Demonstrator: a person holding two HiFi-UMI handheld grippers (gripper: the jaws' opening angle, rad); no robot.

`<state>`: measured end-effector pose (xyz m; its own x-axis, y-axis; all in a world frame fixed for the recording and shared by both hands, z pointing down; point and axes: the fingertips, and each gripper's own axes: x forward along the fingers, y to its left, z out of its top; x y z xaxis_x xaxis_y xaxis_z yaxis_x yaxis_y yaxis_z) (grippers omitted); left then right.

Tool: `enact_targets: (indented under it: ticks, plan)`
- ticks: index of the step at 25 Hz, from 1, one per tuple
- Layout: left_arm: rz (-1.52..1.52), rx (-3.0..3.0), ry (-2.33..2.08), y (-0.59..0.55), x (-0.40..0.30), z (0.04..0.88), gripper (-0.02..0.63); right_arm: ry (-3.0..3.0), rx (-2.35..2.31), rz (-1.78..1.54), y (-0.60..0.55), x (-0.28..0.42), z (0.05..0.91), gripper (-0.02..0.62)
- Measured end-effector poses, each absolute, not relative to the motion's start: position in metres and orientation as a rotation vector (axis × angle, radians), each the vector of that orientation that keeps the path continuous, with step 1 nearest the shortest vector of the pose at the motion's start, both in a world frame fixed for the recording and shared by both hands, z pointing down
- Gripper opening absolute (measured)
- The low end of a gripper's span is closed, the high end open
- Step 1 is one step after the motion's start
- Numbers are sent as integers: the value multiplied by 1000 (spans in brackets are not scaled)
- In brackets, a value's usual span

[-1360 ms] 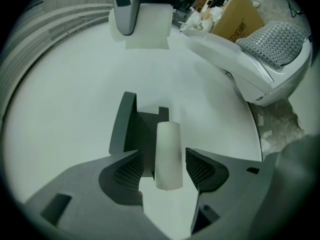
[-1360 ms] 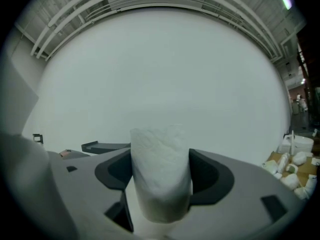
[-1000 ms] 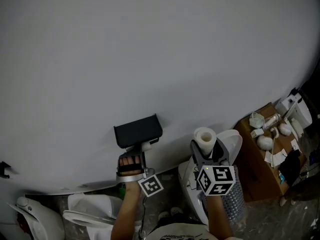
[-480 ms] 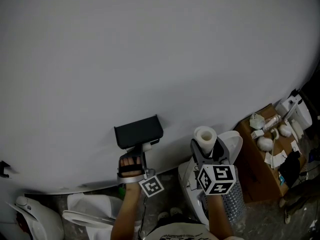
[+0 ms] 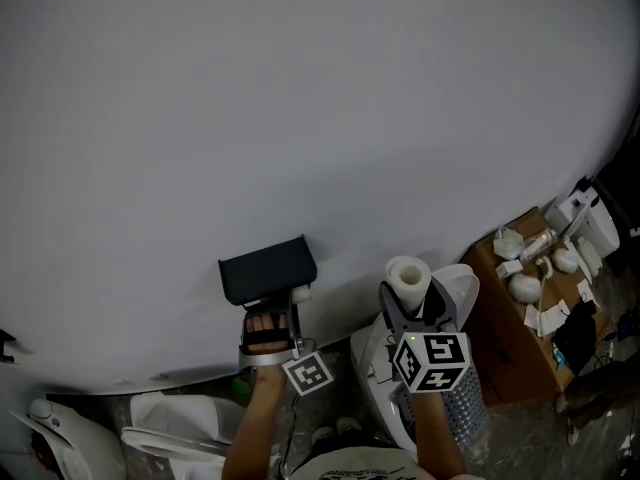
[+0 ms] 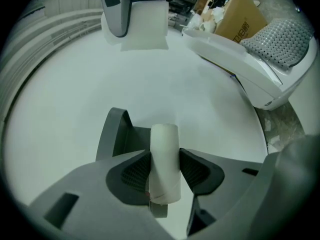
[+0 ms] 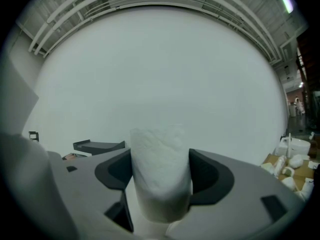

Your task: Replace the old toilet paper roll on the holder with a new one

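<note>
Cardboard tube (image 6: 165, 141) pinched in the left claw (image 6: 165, 170), jaws just closed onto it — white paper roll (image 7: 159, 149) gripped in the right claw (image 7: 160, 184).

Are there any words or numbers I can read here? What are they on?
No text here can be read for sure.
Brown cardboard box: dark print on its side, too blurred to read.
Black-and-white marker cube, and the second one: square patterns only, no letters.

Cardboard box (image 5: 505, 353), white clutter (image 5: 526, 286) on top
</note>
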<state>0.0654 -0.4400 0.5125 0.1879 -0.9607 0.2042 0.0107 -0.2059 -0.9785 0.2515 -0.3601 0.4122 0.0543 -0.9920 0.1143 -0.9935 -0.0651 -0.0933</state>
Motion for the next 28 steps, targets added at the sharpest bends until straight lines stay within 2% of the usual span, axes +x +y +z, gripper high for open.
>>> enact_targets:
  ticks: [19,28]
  plan:
    - [-1046,-1608,836,-433,177,511,184,-1953,2431,247,-335,327,418,314]
    - [-899,-1825,820,-416,203,494,184,-1883,2496,240,-324,344,416,314]
